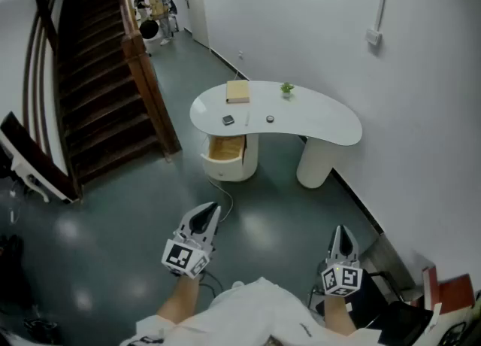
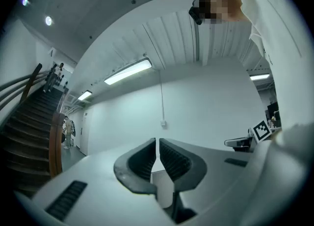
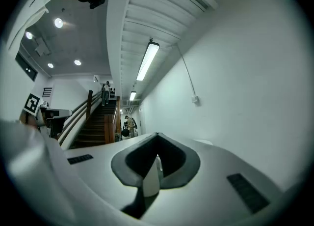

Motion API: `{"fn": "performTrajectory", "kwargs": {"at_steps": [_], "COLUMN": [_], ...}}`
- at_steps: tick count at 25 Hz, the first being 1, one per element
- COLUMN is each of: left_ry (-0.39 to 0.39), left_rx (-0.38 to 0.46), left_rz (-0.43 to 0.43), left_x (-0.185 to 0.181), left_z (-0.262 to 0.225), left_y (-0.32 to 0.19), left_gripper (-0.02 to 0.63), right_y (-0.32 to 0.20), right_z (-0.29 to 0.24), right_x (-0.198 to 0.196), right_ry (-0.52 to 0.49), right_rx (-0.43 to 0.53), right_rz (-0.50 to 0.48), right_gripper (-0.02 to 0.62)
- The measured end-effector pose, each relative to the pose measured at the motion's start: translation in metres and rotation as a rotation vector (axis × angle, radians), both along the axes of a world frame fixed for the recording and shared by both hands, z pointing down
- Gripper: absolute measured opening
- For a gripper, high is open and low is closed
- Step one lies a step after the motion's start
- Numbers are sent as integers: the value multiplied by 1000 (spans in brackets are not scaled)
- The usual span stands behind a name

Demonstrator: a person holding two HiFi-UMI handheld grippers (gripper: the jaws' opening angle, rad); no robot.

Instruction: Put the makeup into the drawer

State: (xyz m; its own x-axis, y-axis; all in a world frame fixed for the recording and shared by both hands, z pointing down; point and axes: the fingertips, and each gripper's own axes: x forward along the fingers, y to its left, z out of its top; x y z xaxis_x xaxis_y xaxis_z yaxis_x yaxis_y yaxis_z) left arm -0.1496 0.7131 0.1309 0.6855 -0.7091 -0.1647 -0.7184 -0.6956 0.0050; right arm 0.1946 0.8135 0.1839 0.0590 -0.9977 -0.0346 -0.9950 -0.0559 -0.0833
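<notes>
1. We see the makeup on the white bench (image 1: 323, 122): a dark compact (image 1: 228, 119) and a small round piece (image 1: 270, 119), lying apart near the front edge.
2. The drawer (image 1: 225, 149) below the bench's left end stands pulled open.
3. A tan box (image 1: 238, 92) and a small plant (image 1: 286, 89) sit further back.
4. Our left gripper (image 1: 209, 215) is well short of the bench, its jaws all but together on nothing.
5. Our right gripper (image 1: 341, 238) is likewise far off, jaws closed and empty.

Dark wooden staircase (image 1: 98, 74) upper left. Glossy grey floor (image 1: 113, 217) lower left. Plain white wall (image 1: 421, 74) right, white kidney-shaped table (image 1: 323, 122) centre against it. Long ceiling strip light (image 2: 128, 71) lit.
</notes>
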Motion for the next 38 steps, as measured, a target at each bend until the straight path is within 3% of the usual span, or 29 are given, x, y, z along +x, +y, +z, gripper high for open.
{"fn": "performTrajectory", "kwargs": {"at_steps": [18,21,24,28,38], "left_ry": [-45,-36,-48,-40,-53], "left_rx": [-28,-55,-78,-119,-164], "left_rz": [85,96,88,57,64], "left_x": [7,5,-1,-20,-56], "left_z": [15,22,32,43,64], "left_y": [-13,-20,-26,-38,-48], "left_gripper": [56,262,344,388,397], "right_y": [-15,-20,-27,-38,-47], "right_z": [4,4,4,2,11], "right_x": [-20,-27,-38,-56,-101], "right_ry": [-5,4,15,24,30], "right_rx": [-21,-30,-31,-26,-47], "right_rz": [-27,-27,-28,-29,-30], "right_gripper": [17,17,17,17,17]}}
